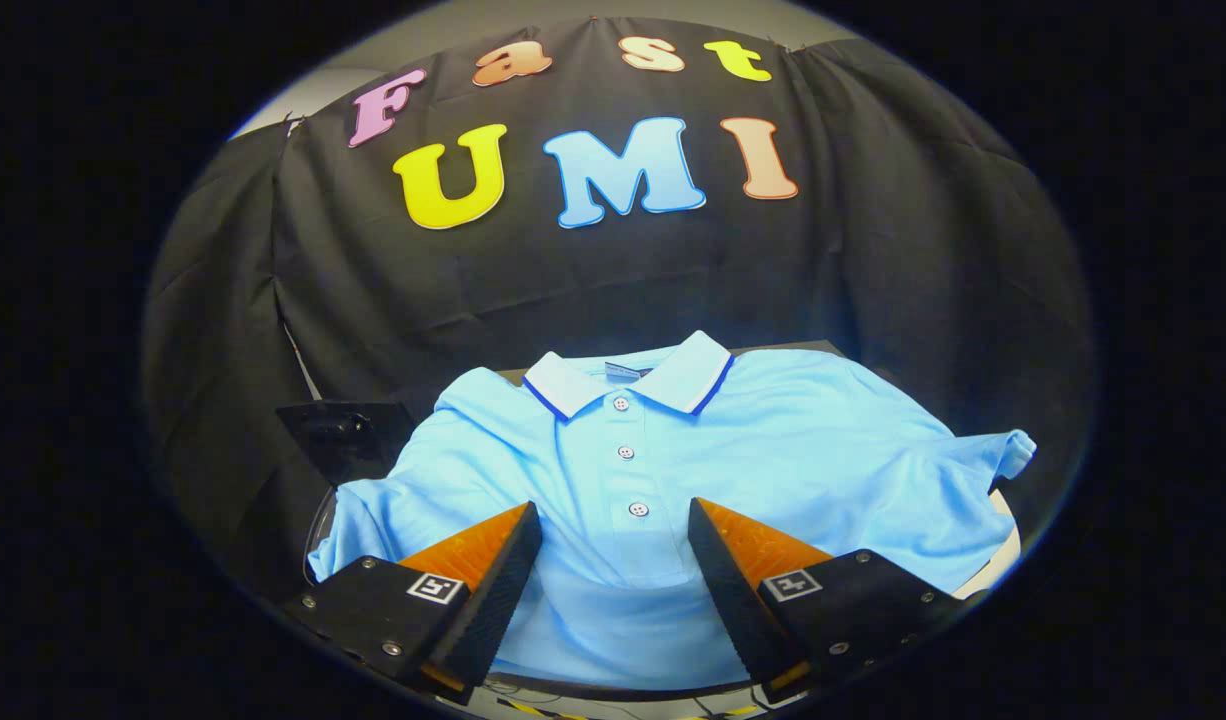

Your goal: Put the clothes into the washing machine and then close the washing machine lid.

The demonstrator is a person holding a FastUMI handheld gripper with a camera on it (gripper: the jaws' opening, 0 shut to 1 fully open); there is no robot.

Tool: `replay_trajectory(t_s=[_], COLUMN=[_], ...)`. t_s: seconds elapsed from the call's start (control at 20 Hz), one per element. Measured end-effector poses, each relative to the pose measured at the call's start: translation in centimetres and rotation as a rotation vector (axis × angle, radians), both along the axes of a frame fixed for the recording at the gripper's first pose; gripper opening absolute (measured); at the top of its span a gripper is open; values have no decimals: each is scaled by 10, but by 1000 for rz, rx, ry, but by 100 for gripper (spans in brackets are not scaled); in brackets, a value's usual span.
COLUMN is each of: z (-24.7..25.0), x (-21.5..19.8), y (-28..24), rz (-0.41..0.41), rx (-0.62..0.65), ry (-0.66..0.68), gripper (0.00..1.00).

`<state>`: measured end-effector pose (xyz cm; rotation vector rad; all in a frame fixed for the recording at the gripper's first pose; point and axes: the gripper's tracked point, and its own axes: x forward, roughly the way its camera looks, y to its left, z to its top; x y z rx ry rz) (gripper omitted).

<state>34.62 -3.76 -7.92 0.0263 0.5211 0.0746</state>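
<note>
Gripper (615, 520) wide open, holding nothing, fingers hovering over the polo shirt (673, 450). Shirt lies flat, face up on the surface, button placket between the fingers. Soft, light, floppy fabric; I'd pinch a bunched fold mid-chest, or it'll drape and slip.

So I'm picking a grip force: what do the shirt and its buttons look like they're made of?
The light blue polo shirt looks like a soft matte knit, probably cotton or a blend: it drapes and creases at the sleeves. Its buttons look like small hard plastic, pale with a slight sheen. The tongs are open just above the placket.
</note>
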Motion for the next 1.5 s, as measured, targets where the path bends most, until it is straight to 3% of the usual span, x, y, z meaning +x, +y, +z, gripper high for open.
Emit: replay_trajectory(t_s=[0.05,0.25,0.3,0.4,0.5,0.65,0.9,1.25,1.5], z=[-3,-7,-8,-6,-5,1,48,139,174], x=[2,-1,-5,-6,-4,-6,-4,13,6], y=[0,-11,-9,-6,-8,-2,12,81,153], rz=[-6,-48,-36,0,-27,-67,-152,-244,-299], rx=[-49,-29,-8,26,48,-40,-55,-116,-157], ry=[-5,52,65,80,88,69,-46,-195,-255], gripper=[92,61,37,3,1,0,0,0,0])
